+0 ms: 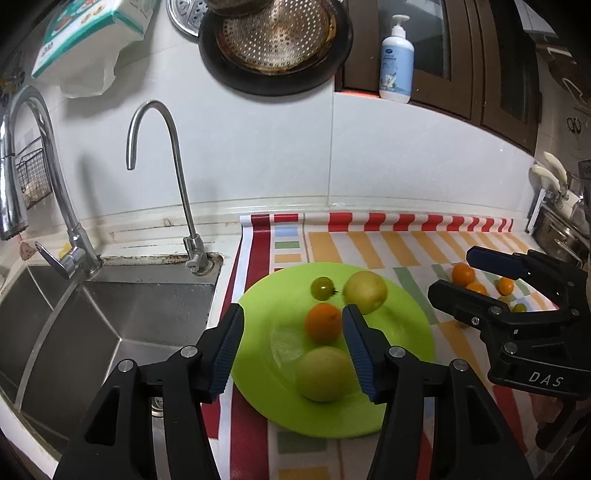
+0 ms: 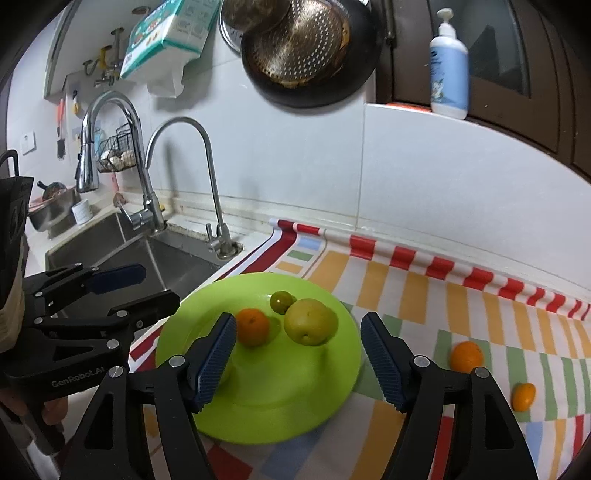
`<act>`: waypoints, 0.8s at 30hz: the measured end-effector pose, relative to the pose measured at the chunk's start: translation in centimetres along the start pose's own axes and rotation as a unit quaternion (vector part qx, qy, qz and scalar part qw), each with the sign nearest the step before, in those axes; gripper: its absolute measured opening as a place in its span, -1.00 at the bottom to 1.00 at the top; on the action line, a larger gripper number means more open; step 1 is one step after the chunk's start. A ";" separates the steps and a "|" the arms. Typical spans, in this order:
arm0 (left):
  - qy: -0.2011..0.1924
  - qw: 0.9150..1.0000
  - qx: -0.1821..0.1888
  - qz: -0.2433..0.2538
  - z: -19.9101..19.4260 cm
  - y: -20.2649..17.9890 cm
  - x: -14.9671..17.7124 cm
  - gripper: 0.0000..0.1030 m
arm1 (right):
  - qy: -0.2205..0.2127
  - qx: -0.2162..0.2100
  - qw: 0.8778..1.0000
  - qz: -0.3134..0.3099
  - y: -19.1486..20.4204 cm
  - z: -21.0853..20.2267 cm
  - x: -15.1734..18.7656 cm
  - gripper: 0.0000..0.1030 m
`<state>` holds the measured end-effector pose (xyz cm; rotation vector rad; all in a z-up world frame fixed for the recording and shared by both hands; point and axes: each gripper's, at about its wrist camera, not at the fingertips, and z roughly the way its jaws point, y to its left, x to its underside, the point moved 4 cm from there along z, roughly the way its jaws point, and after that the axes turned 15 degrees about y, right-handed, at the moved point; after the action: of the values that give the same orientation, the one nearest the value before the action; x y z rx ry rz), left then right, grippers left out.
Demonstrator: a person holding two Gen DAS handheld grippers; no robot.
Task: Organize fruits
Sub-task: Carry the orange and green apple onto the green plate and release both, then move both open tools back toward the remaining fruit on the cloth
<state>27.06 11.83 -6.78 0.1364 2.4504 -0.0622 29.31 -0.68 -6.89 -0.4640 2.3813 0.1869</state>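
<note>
On green plate (image 1: 406,332), four fruits (image 1: 323,322)

We are looking at a steel sink (image 1: 110,314) sitting at about eight o'clock, with a slim gooseneck tap (image 1: 173,162) rising at its back rim and a larger pull-down faucet (image 1: 40,147) standing toward nine o'clock. A dark pan (image 1: 275,44) holding a perforated strainer is hanging on the wall at twelve o'clock. A pump bottle (image 1: 397,62) is standing on a ledge toward one o'clock. A pack of tissues (image 1: 92,33) is hanging at eleven o'clock. A striped cloth (image 2: 424,295) is covering the counter, running out toward three o'clock.
</note>
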 end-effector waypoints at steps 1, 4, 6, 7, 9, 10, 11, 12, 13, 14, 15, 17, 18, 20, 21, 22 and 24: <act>-0.002 1.000 0.000 0.000 -0.3 -0.2 0.1 0.10 | -0.003 0.001 1.000 0.003 -0.1 -0.5 0.2 0.37; -0.010 1.000 -0.002 -0.002 -1.5 -0.8 0.3 0.12 | -0.012 0.004 1.000 0.009 -0.3 -1.8 0.6 0.43; -0.014 1.000 -0.003 -0.001 -2.2 -1.3 0.5 0.15 | -0.017 0.008 1.000 0.013 -0.4 -2.7 1.0 0.44; -0.016 1.000 -0.003 0.001 -2.5 -1.5 0.5 0.17 | -0.019 0.010 1.000 0.015 -0.5 -3.1 1.2 0.44; -0.020 1.000 -0.002 0.005 -3.1 -2.0 0.7 0.19 | -0.022 0.014 0.999 0.020 -0.7 -3.9 1.7 0.44; -0.023 1.000 -0.002 0.008 -3.4 -2.4 0.8 0.22 | -0.023 0.015 0.999 0.022 -0.8 -4.2 1.9 0.44; -0.025 1.000 -0.002 0.010 -3.7 -2.7 0.8 0.24 | -0.025 0.018 0.999 0.025 -1.0 -4.6 2.1 0.47; -0.027 1.000 0.000 0.012 -4.0 -3.0 0.9 0.25 | -0.027 0.020 0.999 0.028 -1.2 -5.0 2.4 0.49; -0.029 0.999 0.002 0.014 -4.2 -3.3 0.9 0.28 | -0.028 0.022 0.999 0.030 -1.4 -5.2 2.6 0.49; -0.033 0.999 0.004 0.017 -4.5 -3.7 1.0 0.31 | -0.029 0.024 0.999 0.033 -1.6 -5.6 2.9 0.49; -0.036 0.999 0.004 0.020 -4.8 -4.0 1.0 0.33 | -0.030 0.026 0.998 0.038 -1.9 -5.9 3.2 0.49; -0.042 0.999 0.006 0.024 -5.2 -4.5 1.0 0.38 | -0.031 0.028 0.998 0.048 -2.4 -6.6 3.6 0.49; -0.045 0.999 0.008 0.027 -5.4 -4.9 1.0 0.39 | -0.032 0.030 0.998 0.053 -2.8 -7.0 3.9 0.49; -0.049 0.998 0.014 0.030 -5.7 -5.6 0.9 0.41 | -0.035 0.038 0.997 0.060 -3.4 -7.7 4.4 0.49; -0.050 0.998 0.017 0.033 -5.8 -6.0 0.9 0.41 | -0.036 0.041 0.997 0.062 -3.6 -7.9 4.5 0.49; -0.051 0.998 0.019 0.034 -5.9 -6.3 0.9 0.41 | -0.037 0.044 0.996 0.064 -3.9 -8.3 4.7 0.49; -0.054 0.998 0.025 0.038 -6.1 -7.1 0.8 0.42 | -0.040 0.052 0.996 0.068 -4.5 -9.0 5.1 0.49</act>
<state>21.75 5.30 -2.54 0.2409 2.3344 -0.0944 21.94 -8.53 -3.62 -0.2414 2.3318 0.1386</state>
